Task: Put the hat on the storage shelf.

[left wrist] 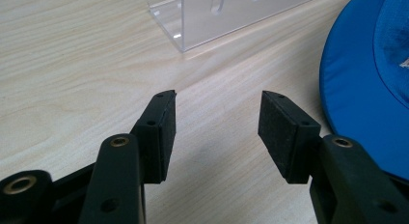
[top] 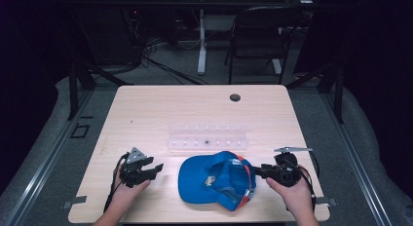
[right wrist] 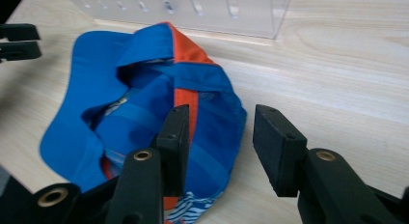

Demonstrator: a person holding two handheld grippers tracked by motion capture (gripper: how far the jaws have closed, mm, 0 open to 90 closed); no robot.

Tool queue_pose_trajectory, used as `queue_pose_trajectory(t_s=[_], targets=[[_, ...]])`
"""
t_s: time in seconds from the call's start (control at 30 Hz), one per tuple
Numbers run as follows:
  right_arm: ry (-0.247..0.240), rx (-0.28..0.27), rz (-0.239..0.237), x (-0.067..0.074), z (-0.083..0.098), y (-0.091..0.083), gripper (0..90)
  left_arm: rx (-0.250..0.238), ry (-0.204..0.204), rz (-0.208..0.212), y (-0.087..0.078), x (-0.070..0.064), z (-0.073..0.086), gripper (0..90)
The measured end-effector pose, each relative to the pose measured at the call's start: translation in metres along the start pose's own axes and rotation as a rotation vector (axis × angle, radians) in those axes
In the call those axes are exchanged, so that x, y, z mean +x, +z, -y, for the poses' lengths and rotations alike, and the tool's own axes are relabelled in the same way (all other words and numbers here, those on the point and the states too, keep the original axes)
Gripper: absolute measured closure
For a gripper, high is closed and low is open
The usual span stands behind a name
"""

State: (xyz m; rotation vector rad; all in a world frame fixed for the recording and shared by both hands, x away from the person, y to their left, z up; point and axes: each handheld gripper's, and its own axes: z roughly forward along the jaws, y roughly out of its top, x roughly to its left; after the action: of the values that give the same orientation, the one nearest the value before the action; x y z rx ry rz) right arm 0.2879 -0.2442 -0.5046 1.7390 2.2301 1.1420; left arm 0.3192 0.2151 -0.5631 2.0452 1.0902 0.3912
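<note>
Lying on its crown between the two grippers, the cap (top: 216, 181) sits near the front edge of the table (top: 146, 109), brim pointing toward the person's left and its open underside turned up — a pose that leaves the orange-trimmed rear edge and inner band exposed. Behind it, apart from the fabric, stands a clear rack (top: 207, 137) with a row of slots (what the slots are for I cannot tell).

The left gripper (left wrist: 217, 113) rests low on the wood beside the brim, jaws spread wide with nothing between them; in its own view the blue brim shows at the right edge, near the right jaw but not touching. My guess is that it waits there so it can pin or lift the brim once the other side is secured.

At the opposite side the right gripper (right wrist: 219, 142) hovers just over the cap's rear rim. Its jaws stand apart: one hangs over the blue fabric beside the orange seam, the other over bare table just past the rim, so the edge lies between them. No pad presses the cloth yet, so nothing is held. That straddling position looks chosen to pinch the thin rear edge rather than the bulky crown — closing here would likely catch a single layer, provided the fabric does not slip out sideways.
</note>
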Motion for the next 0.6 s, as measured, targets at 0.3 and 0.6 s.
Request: queue_pose_trajectory(t_s=[0.3, 0.6], targets=[[0.005, 0.039, -0.064, 0.005, -0.004, 0.001, 58.7, 0.005, 0.004, 0.002, 0.0, 0.0, 0.0, 48.5], [0.028, 0.107, -0.125, 0.007, -0.002, 0.012, 60.9, 0.001, -0.001, 0.0, 0.0, 0.0, 0.0, 48.5]])
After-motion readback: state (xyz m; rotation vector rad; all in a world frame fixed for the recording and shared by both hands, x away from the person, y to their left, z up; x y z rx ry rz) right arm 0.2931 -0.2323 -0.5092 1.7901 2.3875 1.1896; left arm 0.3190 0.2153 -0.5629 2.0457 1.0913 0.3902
